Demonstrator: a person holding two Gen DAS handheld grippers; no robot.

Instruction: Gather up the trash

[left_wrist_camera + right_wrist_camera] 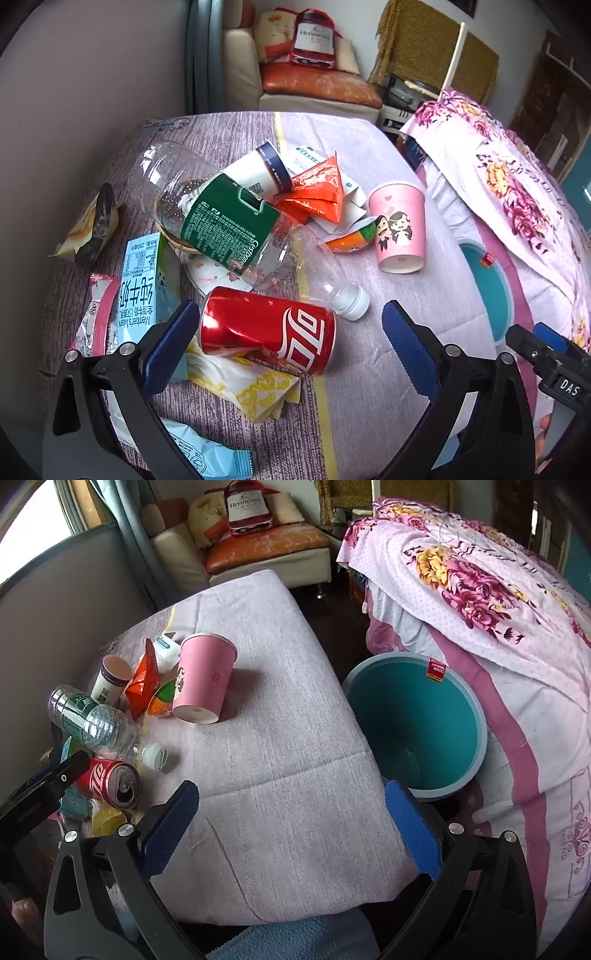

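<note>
Both jaws spread wide, nothing gripped; collecting hardly begun.
My left gripper [288, 354] hovers at the red cola can [267, 330] lying on the desk [388, 369] amid bottle, cups and wrappers; my right gripper [291, 834] hangs idle. Only the right view looks into the teal bin [406, 720] beside the desk, seemingly empty.
</note>
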